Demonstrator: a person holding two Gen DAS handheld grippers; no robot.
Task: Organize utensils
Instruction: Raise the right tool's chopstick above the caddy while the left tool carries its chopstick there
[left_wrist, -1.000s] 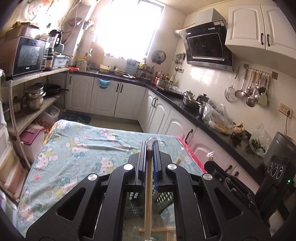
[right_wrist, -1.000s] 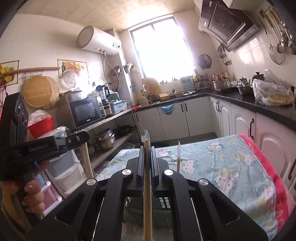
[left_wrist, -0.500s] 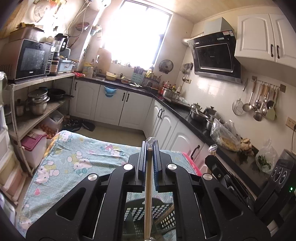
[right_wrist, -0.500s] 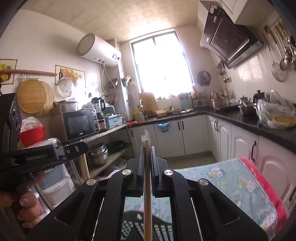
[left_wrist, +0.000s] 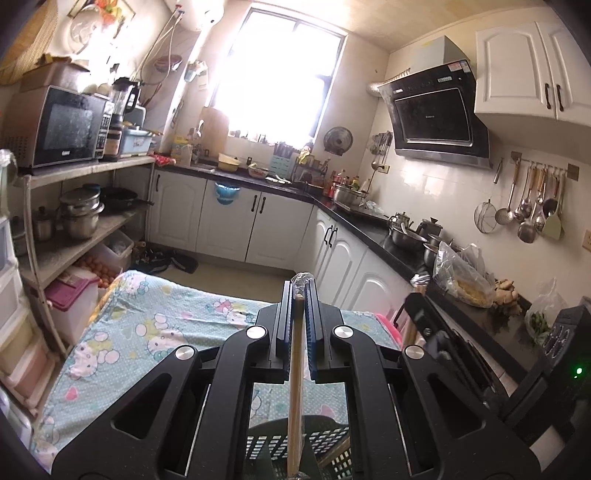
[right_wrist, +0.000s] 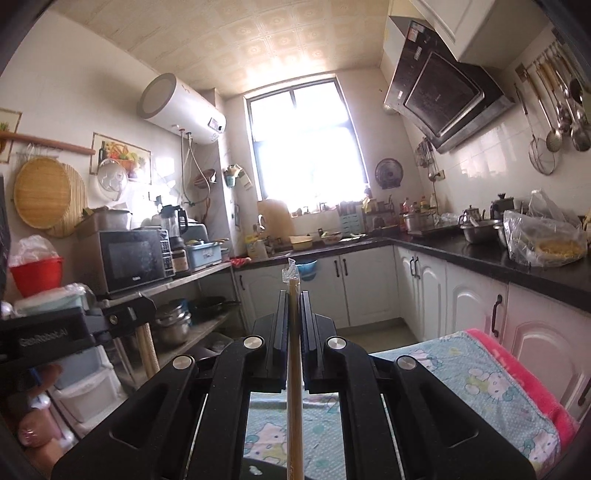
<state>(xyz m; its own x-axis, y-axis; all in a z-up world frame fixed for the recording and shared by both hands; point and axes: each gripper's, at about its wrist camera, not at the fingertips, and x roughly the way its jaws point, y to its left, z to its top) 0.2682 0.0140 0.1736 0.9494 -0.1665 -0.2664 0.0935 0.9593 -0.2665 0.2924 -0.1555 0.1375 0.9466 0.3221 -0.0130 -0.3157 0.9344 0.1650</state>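
In the left wrist view my left gripper (left_wrist: 299, 295) is shut on a wooden chopstick (left_wrist: 295, 387) in a clear wrapper, which runs back between the jaws. Below it shows the rim of a dark slotted basket (left_wrist: 269, 443). My right gripper (right_wrist: 294, 301) is likewise shut on a wrapped chopstick (right_wrist: 294, 387), held level above the table. Each gripper appears in the other's view: the right one (left_wrist: 419, 291) at the right edge, the left one (right_wrist: 142, 308) at the left with a hand (right_wrist: 33, 435) on its handle. Both hover over the cartoon-print tablecloth (left_wrist: 147, 332).
White cabinets under a black counter (right_wrist: 480, 258) run along the right, crowded with pots and bags. At the left a shelf rack (left_wrist: 85, 170) carries a microwave and pans, with plastic drawers (right_wrist: 81, 384) below. A pink blanket edge (right_wrist: 524, 380) lines the table's right side.
Both grippers have risen and tipped upward with their chopsticks, so the table has sunk lower in both views. The dark basket has come into the bottom of the left wrist view.
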